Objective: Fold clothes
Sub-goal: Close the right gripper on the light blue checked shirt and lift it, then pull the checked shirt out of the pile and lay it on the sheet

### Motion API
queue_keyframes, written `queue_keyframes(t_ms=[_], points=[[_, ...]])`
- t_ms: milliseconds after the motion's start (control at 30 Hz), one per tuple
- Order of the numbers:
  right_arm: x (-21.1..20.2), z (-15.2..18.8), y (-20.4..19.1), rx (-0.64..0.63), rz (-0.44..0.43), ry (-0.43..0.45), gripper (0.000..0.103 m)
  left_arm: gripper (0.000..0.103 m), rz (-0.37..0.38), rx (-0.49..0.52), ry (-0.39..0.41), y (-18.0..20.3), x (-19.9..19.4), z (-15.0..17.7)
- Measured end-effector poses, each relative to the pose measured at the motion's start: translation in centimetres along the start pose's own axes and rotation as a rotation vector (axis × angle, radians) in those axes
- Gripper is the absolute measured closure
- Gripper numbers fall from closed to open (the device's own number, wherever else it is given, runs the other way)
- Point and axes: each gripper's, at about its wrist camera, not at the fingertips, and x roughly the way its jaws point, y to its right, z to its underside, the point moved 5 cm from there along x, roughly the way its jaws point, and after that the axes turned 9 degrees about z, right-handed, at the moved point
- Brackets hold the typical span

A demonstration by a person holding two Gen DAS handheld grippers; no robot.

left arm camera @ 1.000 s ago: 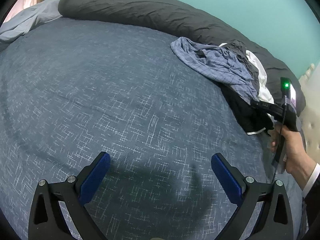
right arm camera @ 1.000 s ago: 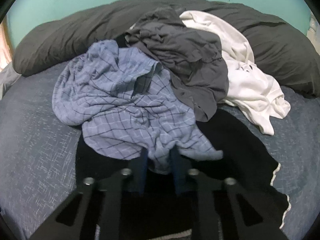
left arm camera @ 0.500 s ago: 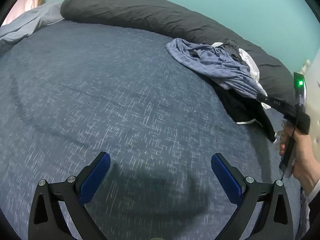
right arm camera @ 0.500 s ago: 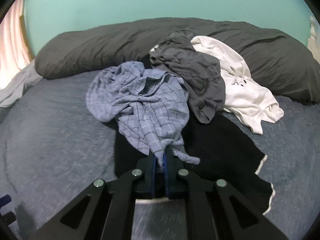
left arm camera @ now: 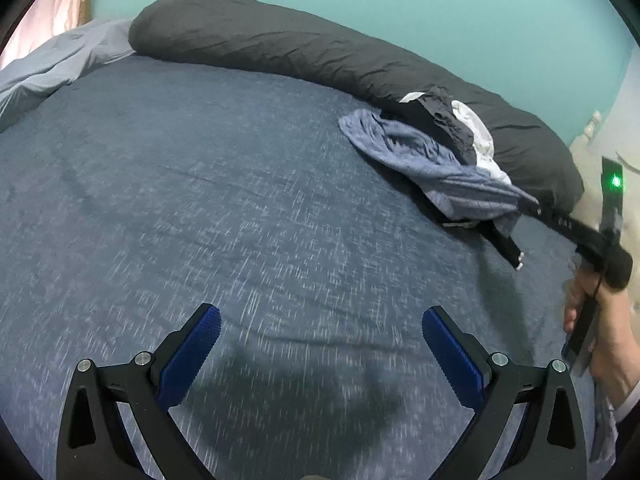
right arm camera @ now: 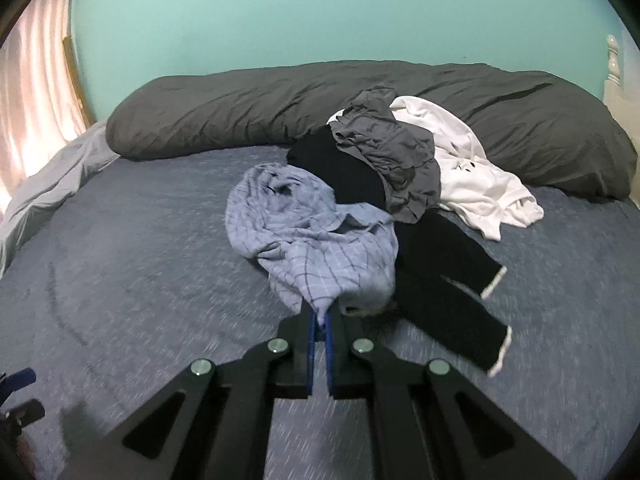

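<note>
Blue-checked shirt [right arm camera: 316,248] pinched in our right gripper [right arm camera: 319,322], trailing toward bed's [left arm camera: 200,200] far edge; left gripper [left arm camera: 320,354] open, empty, well apart.

wall [right arm camera: 320,12]: showing plain turquoise
bedspread [left arm camera: 200,220]: showing dark blue flecked with short white dashes
long pillow [right arm camera: 240,108]: lying charcoal grey along the far edge
checked shirt [right arm camera: 312,240]: showing pale blue crossed by thin dark lines
black trousers [right arm camera: 444,276]: showing black with white trim at the cuffs
grey garment [right arm camera: 392,152]: showing plain dark grey
white garment [right arm camera: 476,176]: showing plain white at the right of the pile
sheet [left arm camera: 52,68]: lying pale grey-blue at the far left
right gripper [right arm camera: 319,320]: showing black arms with blue pads
left gripper [left arm camera: 320,344]: showing black arms with blue ribbed pads
</note>
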Motion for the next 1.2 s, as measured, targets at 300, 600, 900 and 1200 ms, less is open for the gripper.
queue_keyframes(t_ms=[300, 600, 900, 1200], points=[[-10.5, 5.7, -2.0, 0.042, -0.074, 0.023, 0.099, 0.0, 0.026, 0.0, 0.005, 0.4, -6.3, 4.9], [-23.7, 14.1, -5.7, 0.092, -0.213, 0.025, 0.1, 0.0, 0.049, -0.035, -0.015, 0.0, -11.8, 11.3], [-29.1, 24.3, -7.9, 0.16, -0.287, -0.047, 0.099, 0.0, 0.07, -0.087, -0.036, -0.1, -12.6, 16.0], [-26.2, 29.3, -9.0, 0.214, -0.329, -0.11, 0.099, 0.0, 0.035, -0.071, -0.08, -1.2, -9.9, 18.7]])
